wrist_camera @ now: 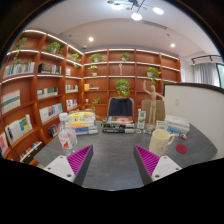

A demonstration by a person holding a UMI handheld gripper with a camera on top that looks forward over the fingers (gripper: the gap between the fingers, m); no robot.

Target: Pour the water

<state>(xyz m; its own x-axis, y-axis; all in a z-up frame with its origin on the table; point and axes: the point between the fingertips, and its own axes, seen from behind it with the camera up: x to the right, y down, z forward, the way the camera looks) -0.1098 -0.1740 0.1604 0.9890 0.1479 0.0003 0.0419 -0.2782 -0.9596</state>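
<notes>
so, your gripper [113, 160] hangs over the near part of the grey tabletop [115, 150] with its fingers spread wide and nothing between them; the pink pads [80, 157] face each other across bare tabletop.

the clear plastic bottle [67, 133] stands upright just ahead of the left finger and slightly to its outside, with a pale cap on top. it looks thin-walled, so judge it light and soft: it will likely dent if you squeeze hard, and the smooth sides may slip. taking it around the middle of the body, below the shoulder, seems the safest hold. i cannot tell how much water is in it, nor whether the cap is tight.

the pale yellow cup [160, 141] stands just ahead of the right finger, well apart from the bottle. it looks stiff and light, so a bump could tip it. its inside is hidden from here. a small red lid-like thing [181, 149] lies beside it. beyond are books [82, 122] and a chair [120, 108].
</notes>
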